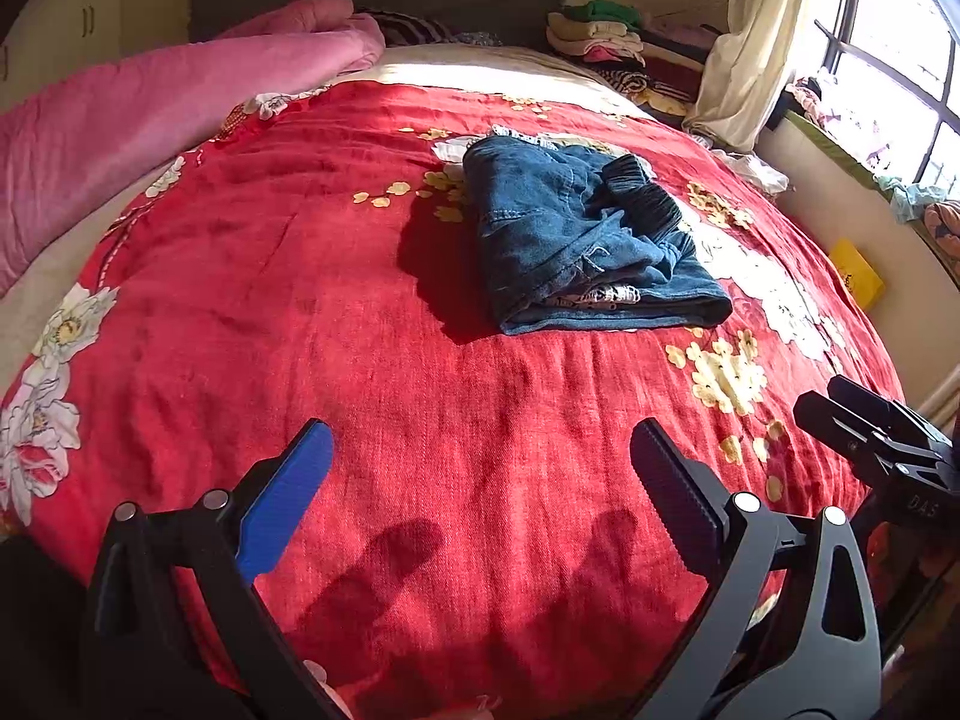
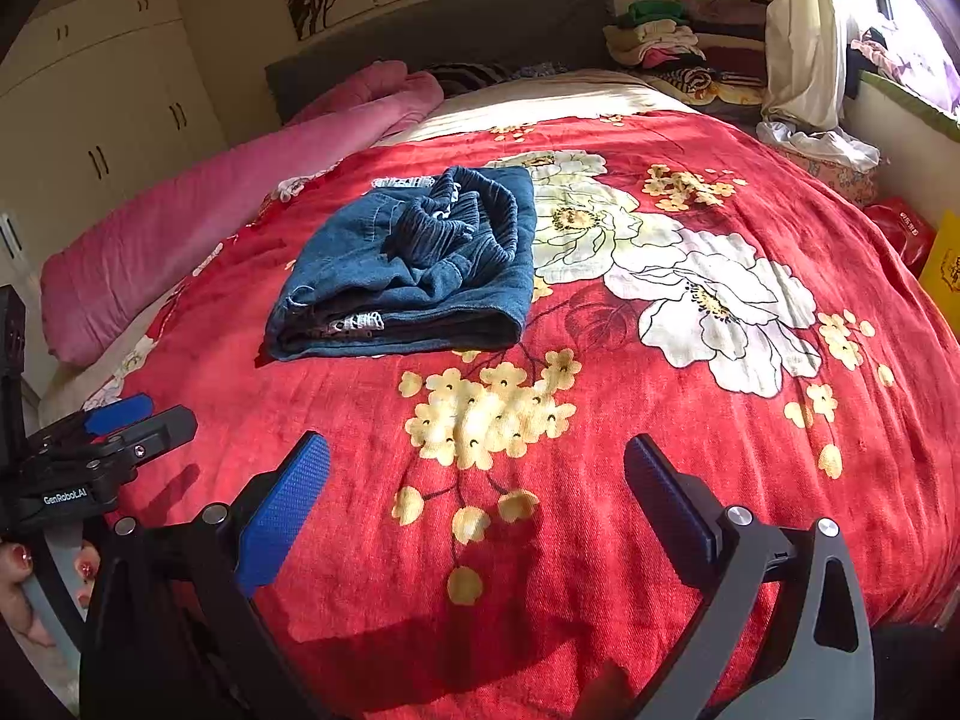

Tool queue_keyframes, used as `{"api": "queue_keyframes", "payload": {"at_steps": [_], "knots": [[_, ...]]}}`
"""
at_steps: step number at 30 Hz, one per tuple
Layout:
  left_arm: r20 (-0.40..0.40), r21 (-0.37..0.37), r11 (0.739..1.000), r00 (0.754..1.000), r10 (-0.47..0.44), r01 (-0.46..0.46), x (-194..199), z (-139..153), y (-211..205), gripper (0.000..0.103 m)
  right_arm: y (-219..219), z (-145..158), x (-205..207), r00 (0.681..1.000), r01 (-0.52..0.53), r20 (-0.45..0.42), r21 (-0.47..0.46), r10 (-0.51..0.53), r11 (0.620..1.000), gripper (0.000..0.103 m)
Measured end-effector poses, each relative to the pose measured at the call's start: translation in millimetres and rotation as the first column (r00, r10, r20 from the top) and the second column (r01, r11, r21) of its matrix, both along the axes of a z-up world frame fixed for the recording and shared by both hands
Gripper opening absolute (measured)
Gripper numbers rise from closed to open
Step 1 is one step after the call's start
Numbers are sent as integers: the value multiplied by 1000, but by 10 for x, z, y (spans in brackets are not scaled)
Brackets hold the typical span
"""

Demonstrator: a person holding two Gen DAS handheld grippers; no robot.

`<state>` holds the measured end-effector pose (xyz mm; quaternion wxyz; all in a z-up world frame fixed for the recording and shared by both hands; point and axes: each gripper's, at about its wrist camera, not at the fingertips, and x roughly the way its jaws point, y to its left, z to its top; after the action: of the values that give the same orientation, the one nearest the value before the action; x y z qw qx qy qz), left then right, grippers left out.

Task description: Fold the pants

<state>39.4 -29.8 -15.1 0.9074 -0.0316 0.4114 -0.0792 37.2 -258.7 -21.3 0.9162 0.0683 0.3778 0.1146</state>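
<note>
Jeans [image 1: 585, 234] sit folded mid-bed, nearer the headboard end of the red blanket [image 1: 300, 300]; left gripper [image 1: 480, 468] and right gripper [image 2: 477, 468] both spread wide and empty near the foot edge, so a careless re-grab could snag the loose bunched waistband and undo the stack.

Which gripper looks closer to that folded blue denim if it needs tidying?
Neither clearly. Both the left gripper and right gripper hover open and empty, short of the folded jeans, at similar range.
</note>
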Motion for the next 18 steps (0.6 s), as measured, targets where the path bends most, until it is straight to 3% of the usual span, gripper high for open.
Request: {"api": "queue_keyframes", "payload": {"at_steps": [18], "knots": [[-4,-8,1000,1000,-4,4,-6,2,-11,93,-3,-23,12,1000,1,-1,-10,-1,1000,98]]}}
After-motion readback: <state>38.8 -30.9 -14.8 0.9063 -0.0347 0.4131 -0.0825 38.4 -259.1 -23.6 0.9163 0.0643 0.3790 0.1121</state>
